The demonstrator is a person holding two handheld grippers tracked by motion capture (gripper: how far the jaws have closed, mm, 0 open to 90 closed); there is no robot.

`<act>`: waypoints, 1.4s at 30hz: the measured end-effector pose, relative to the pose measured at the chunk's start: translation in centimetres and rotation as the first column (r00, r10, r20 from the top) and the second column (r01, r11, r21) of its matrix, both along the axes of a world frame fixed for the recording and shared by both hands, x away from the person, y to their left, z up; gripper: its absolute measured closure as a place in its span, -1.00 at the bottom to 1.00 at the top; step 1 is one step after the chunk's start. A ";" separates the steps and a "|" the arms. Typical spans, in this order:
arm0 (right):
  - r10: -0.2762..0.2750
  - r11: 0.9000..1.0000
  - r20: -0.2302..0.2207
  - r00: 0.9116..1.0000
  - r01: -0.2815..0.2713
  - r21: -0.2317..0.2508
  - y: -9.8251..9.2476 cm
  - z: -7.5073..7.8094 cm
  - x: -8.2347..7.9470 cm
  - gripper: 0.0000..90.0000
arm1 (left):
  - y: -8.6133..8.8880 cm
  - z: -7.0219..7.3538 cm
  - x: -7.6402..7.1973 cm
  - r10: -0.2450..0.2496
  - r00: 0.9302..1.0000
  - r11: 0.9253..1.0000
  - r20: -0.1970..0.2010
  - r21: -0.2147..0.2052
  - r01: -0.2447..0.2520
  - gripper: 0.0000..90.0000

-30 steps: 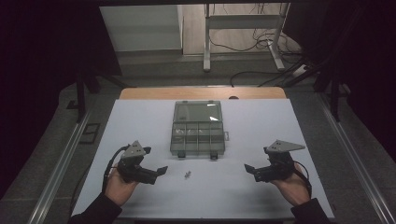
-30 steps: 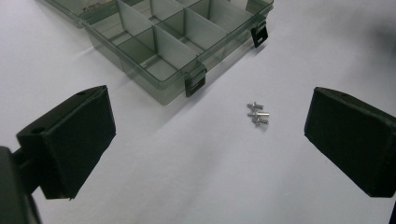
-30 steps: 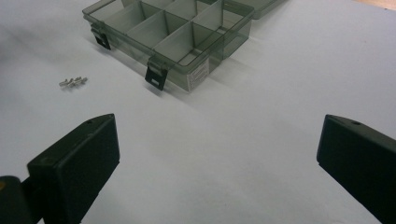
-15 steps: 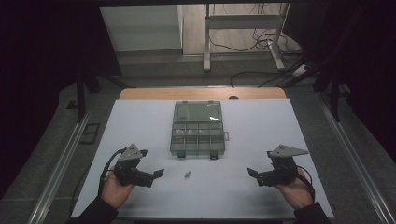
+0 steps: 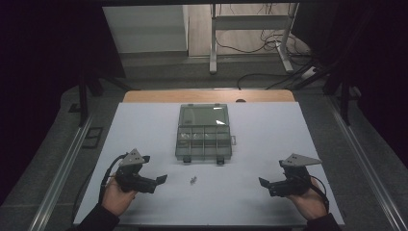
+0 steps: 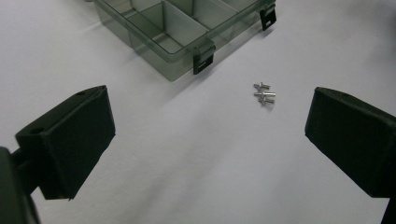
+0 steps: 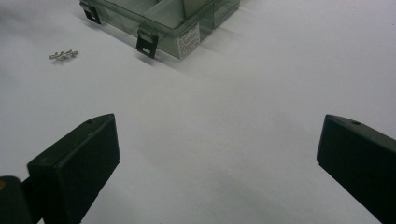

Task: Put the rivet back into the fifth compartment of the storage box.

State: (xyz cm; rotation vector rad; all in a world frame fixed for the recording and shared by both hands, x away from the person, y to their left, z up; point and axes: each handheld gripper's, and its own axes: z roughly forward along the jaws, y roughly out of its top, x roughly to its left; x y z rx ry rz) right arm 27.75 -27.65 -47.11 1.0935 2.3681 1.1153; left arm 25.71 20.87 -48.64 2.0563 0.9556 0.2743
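Note:
A clear compartment box (image 5: 204,131) lies open in the middle of the white table (image 5: 269,134), its lid folded back away from me. A small cluster of silver screws (image 5: 193,180) rests on the table just in front of the box. The screws (image 6: 264,94) lie ahead of my left gripper (image 6: 210,140), slightly right of its centre line; the box (image 6: 177,28) is beyond. My left gripper (image 5: 160,180) is open and empty at the near left. My right gripper (image 5: 263,183) is open and empty at the near right; its view shows the box (image 7: 163,23) and screws (image 7: 63,55) far off.
The table's near edge (image 5: 207,224) runs just below both hands. Metal rails (image 5: 57,173) flank the table on each side. Beyond the far edge are a frame's legs and cables (image 5: 250,43) on the floor.
Both hands have drawn back toward the near edge of the table, the right also a little outward. Both grippers stay open and empty.

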 end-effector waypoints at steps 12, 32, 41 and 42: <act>-0.008 1.000 0.001 1.000 0.008 0.014 -0.3 0.1 -0.7 -1.00 | -0.9 0.3 0.5 -0.034 0.999 0.999 -0.032 -0.014 0.034 -0.94; -0.025 1.000 0.011 1.000 0.025 0.018 -0.9 0.0 -2.1 -1.00 | -3.8 0.0 2.0 -0.105 0.989 0.994 -0.102 0.010 0.106 -0.92; -0.029 0.999 0.007 1.000 0.029 0.016 -1.1 -0.1 -2.4 -1.00 | -5.6 -0.6 2.7 -0.145 0.982 0.987 -0.123 0.052 0.152 -0.87; -0.029 0.999 0.007 1.000 0.029 0.014 -1.1 -0.1 -2.4 -1.00 | -5.8 -0.6 2.7 -0.150 0.981 0.986 -0.125 0.057 0.158 -0.84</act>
